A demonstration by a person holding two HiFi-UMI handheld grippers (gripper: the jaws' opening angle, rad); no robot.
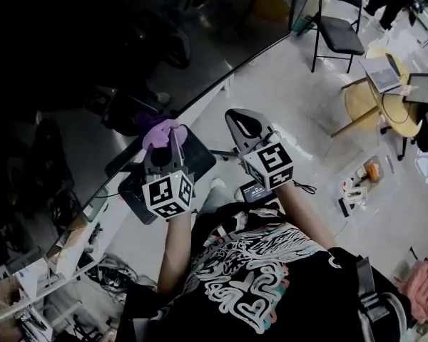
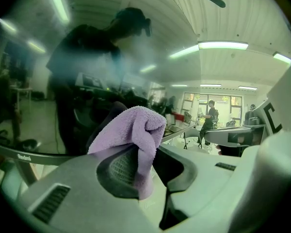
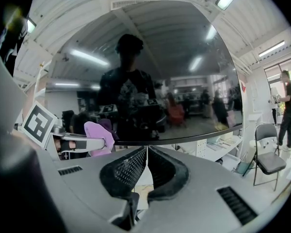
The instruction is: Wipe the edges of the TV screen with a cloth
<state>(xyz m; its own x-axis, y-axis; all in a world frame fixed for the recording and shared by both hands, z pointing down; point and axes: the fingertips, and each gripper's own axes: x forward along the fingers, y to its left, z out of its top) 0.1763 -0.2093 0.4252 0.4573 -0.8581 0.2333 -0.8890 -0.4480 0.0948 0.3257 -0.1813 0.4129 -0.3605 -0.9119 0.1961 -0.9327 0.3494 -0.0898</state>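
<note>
Pale workshop floor and a folding chair (image 1: 339, 23) fill the right of the head view; the dark curved TV screen (image 1: 128, 63) spans the upper left. At centre, the left gripper (image 1: 167, 142) pinches a purple cloth (image 1: 159, 130) bunched at its tips, seemingly touching the screen's lower edge, placed for wiping. The right gripper (image 3: 146, 166), jaws pressed together and empty, hangs just beside it.

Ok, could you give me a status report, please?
Left hand-held gripper shut on purple cloth, at lower edge of TV screen. Right hand-held gripper shut, empty. Nothing in the way.
</note>
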